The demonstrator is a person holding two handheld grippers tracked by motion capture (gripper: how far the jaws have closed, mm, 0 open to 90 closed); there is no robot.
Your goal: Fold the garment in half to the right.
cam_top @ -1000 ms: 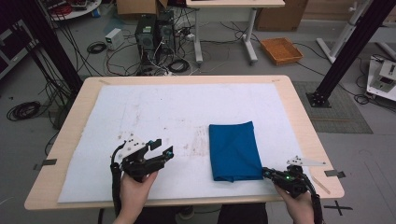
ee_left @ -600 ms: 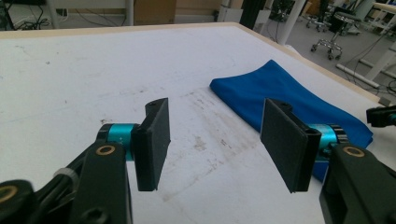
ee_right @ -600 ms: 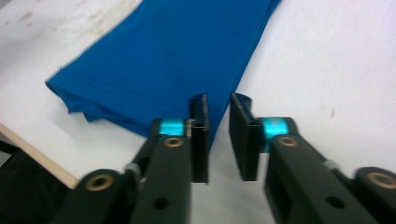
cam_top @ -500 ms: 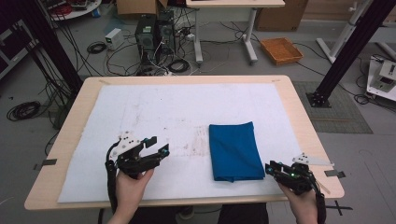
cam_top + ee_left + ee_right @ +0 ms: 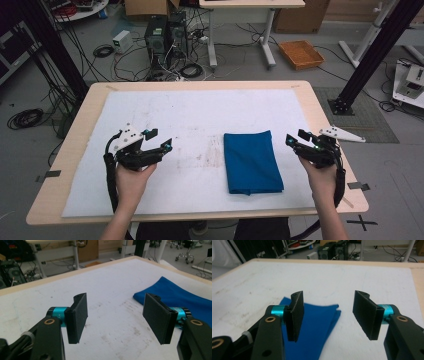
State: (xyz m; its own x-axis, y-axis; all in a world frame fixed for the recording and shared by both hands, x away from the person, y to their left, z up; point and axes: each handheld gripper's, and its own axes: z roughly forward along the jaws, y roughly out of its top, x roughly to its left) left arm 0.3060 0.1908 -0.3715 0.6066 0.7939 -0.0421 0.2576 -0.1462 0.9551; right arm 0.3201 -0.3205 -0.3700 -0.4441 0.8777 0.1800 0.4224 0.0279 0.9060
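On the white-covered worktop (image 5: 150, 107) the blue cloth (image 5: 251, 162) lay folded near the right edge; both the left gripper (image 5: 159, 140) and the right gripper (image 5: 296, 137) were empty, fingers having just opened wide, folding apparently done.

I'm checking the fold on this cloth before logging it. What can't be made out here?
- Blue cloth, high view: layer count too small to tell.
- Right gripper view: its near part is hidden behind the left jaw.
- Left gripper view: its right end is cut off by the edge.
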